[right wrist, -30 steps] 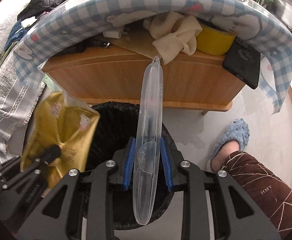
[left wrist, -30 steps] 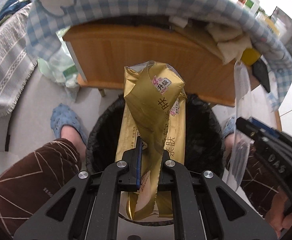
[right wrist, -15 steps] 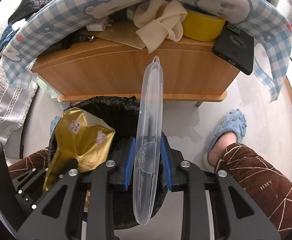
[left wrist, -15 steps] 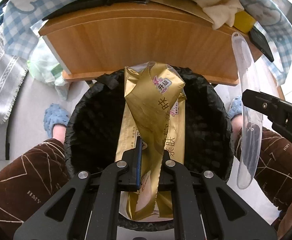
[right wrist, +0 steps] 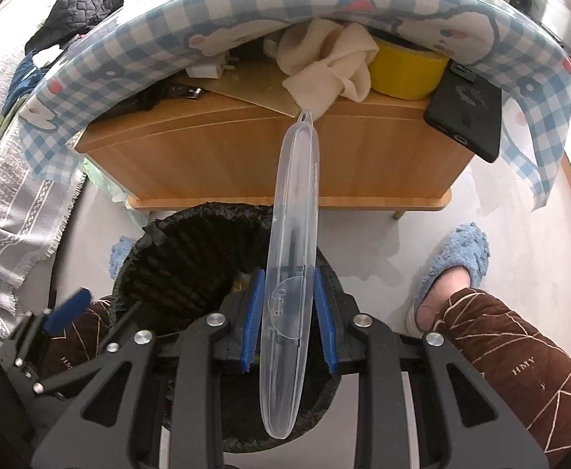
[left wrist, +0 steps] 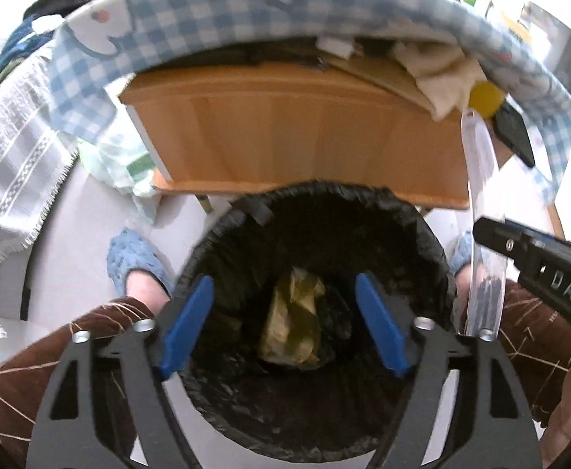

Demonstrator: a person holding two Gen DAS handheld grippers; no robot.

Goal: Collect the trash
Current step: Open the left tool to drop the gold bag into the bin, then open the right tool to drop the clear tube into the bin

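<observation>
Left wrist view: the left claw (left wrist: 285,326) is seen spread wide and empty, its blue pads (left wrist: 187,326) held apart above the mouth of a bin lined with a black bag (left wrist: 422,234). A crumpled gold wrapper (left wrist: 291,320) lies at the bottom of the bin, released and clear of the pads. At the right edge the right claw (left wrist: 492,234) is seen from the side, with a long clear plastic case (left wrist: 480,195) gripped in it and standing just outside the bin's rim. A wooden counter (left wrist: 305,144) draped with a blue checked cloth (left wrist: 246,11) is seen behind the bin. The picture is slightly blurred.

Right wrist view: the right claw (right wrist: 289,312) is clenched on the clear plastic case (right wrist: 295,242), which is pinched near its lower third and points up and away toward the counter (right wrist: 246,156). The lower end of the case hangs over the near rim of the bin (right wrist: 160,230), while most of its length reaches past the far rim. The left claw (right wrist: 68,308) is glimpsed at lower left, one blue pad showing.

For the drop to be done well, the case is best carried further over the middle of the opening and tipped downward before the pads are parted, since a long stiff piece let go near the rim is judged likely to bridge the edge or fall to the floor
</observation>
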